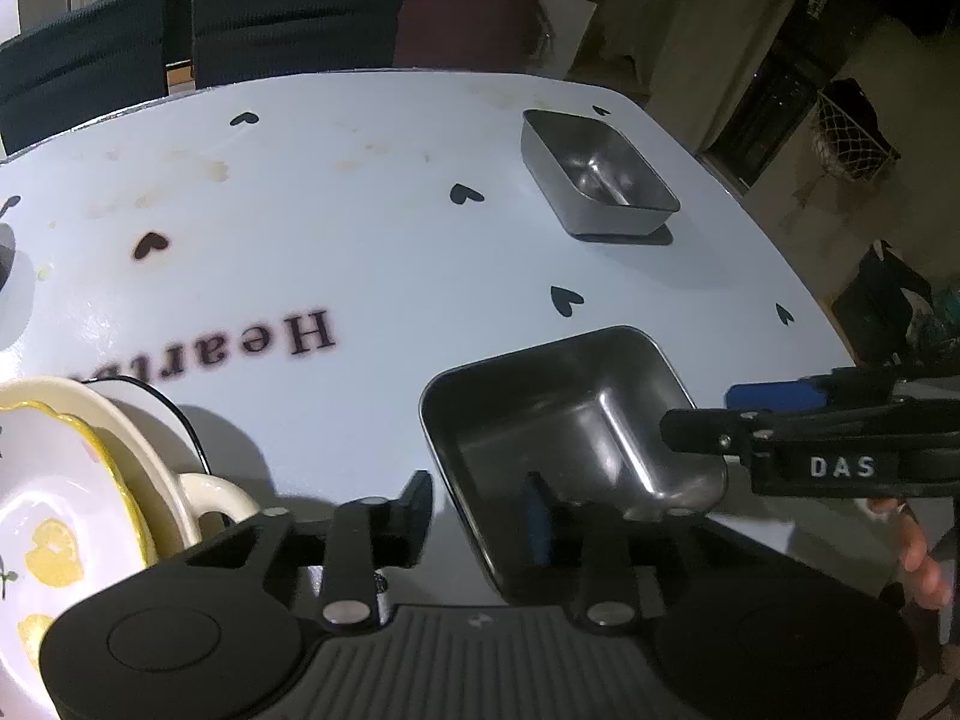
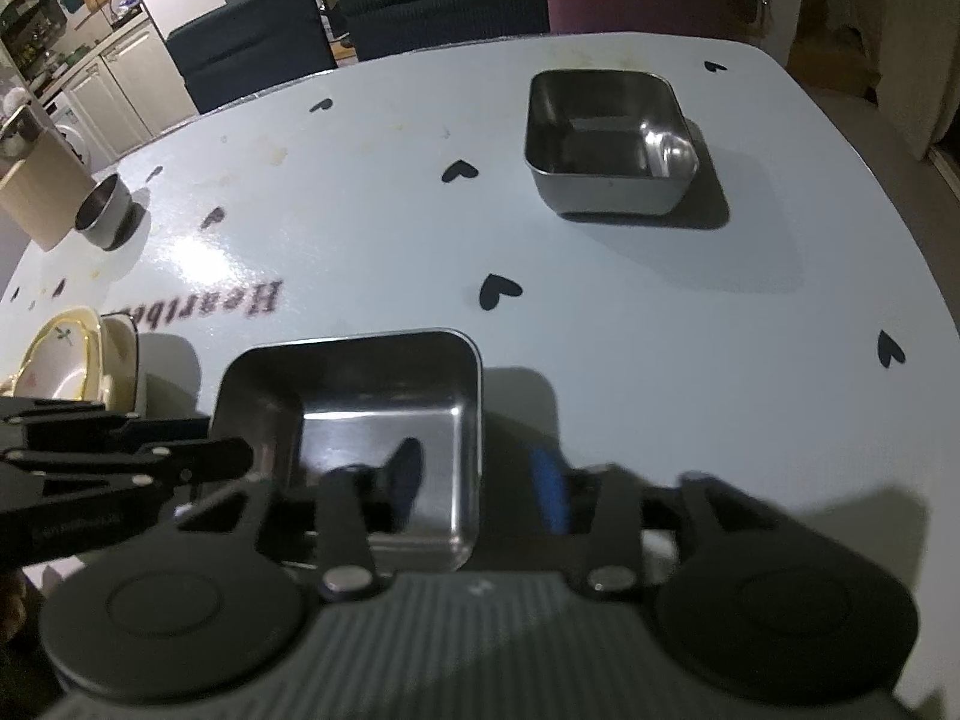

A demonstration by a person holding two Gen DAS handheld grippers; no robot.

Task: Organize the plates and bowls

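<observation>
Steel tray (image 2: 360, 420) between parted right hand-held gripper (image 2: 477, 483) fingers

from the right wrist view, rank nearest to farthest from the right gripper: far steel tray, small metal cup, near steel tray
1. near steel tray: straddled by the right gripper at its right wall.
2. far steel tray: ahead, slightly right, further along the table.
3. small metal cup: far left, near the table's edge.

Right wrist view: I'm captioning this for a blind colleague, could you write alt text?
The right gripper, open, straddles the right wall of a near square steel tray on a pale heart-print table. A second steel tray sits farther back, stacked ceramic bowls at left, with the left gripper reaching in beside them.
</observation>
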